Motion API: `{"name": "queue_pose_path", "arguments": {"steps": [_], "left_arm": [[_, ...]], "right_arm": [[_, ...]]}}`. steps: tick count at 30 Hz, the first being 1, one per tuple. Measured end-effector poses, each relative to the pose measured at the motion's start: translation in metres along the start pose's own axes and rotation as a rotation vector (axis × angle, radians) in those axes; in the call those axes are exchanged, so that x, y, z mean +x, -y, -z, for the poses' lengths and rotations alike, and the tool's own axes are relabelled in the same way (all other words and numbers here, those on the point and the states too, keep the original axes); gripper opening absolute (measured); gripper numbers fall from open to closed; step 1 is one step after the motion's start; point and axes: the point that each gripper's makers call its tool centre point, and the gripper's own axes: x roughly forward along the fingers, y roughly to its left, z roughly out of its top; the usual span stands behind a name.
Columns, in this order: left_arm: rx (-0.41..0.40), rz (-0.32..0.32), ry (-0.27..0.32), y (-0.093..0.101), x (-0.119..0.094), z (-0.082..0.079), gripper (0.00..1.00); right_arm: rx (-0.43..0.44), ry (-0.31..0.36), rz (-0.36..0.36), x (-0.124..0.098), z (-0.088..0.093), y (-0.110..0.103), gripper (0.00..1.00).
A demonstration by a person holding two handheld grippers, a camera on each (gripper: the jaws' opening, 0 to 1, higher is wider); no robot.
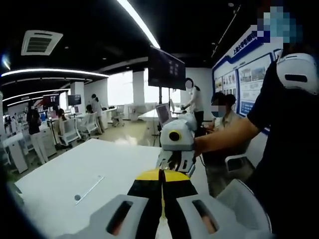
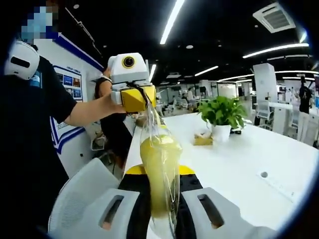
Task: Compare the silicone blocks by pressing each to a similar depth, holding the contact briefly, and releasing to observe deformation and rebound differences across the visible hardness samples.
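Note:
A soft yellow silicone block [image 2: 158,159] sits inside a clear plastic bag [image 2: 152,122], held in the air over the table's edge. In the right gripper view my right gripper [image 2: 159,175] is shut on the block through the bag. The left gripper [image 2: 133,98] comes in from the upper left, held by a hand, and pinches the bag's top. In the left gripper view my left gripper [image 1: 161,175] has its jaws together on a thin clear edge of the bag. Just beyond them faces the right gripper [image 1: 175,160].
A long white table [image 2: 234,164] stretches ahead, with a potted plant [image 2: 222,115], a small tan box [image 2: 203,139] and a cable port [image 1: 77,197]. A person in a dark shirt [image 2: 30,129] stands close. White chairs [image 1: 244,199] line the table; people work in the background.

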Motion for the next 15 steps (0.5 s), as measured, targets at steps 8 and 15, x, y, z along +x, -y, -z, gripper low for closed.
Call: {"name": "queue_pose_path", "arguments": {"steps": [8, 15], "left_arm": [[0.029, 0.01, 0.047, 0.001, 0.0, -0.007, 0.0], [0.078, 0.002, 0.034, 0.004, 0.001, -0.012, 0.0]], "right_arm": [[0.017, 0.021, 0.003, -0.001, -0.004, 0.004, 0.07], [0.028, 0.04, 0.003, -0.004, -0.01, 0.004, 0.1]]}}
